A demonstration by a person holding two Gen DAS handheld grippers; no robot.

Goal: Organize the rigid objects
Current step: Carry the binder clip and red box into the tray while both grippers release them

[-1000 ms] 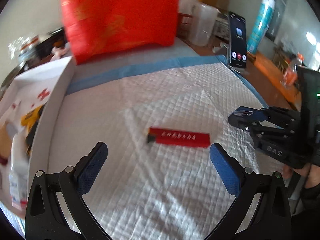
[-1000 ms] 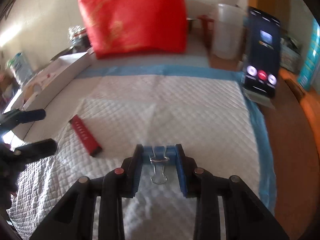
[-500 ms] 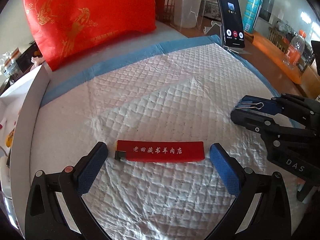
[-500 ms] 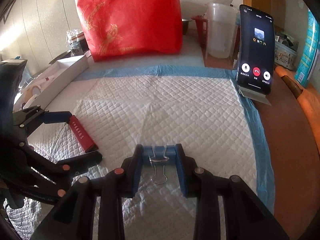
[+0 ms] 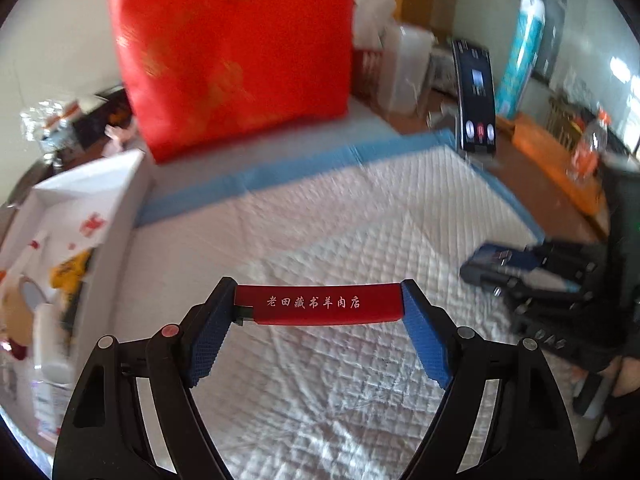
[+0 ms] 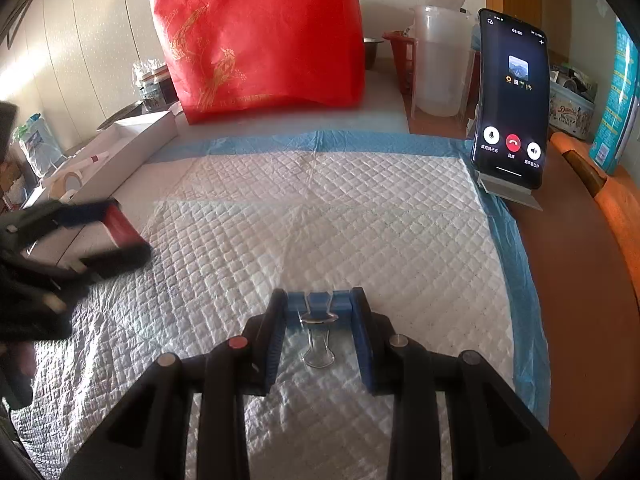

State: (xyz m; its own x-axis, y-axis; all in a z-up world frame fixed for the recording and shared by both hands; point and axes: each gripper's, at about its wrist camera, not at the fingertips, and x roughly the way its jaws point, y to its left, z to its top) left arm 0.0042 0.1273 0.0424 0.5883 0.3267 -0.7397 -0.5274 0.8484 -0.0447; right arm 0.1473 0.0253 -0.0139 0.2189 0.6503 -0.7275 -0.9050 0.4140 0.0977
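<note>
A red lighter point(image 5: 340, 314) with gold lettering spans the blue pads of my left gripper point(image 5: 318, 298). The jaws are closing on it, both pads touch its ends, and it hangs above the quilted mat point(image 5: 360, 208). The right wrist view shows the same lighter point(image 6: 120, 224) raised at the left, next to the white box point(image 6: 132, 140). My right gripper point(image 6: 319, 306) is shut on a blue binder clip point(image 6: 310, 304), whose wire handle points back toward the camera, just over the mat.
The open white box point(image 5: 100, 200) at the left holds tape and small items. A red bag point(image 6: 260, 32) stands behind the mat. A phone on a stand point(image 6: 510, 100) and a clear jug point(image 6: 440, 60) are at the back right. An orange table edge runs along the right.
My left gripper came down around the lighter lying on the mat, closed on its two ends and lifted it off the mat. The right gripper with the clip stayed still.
</note>
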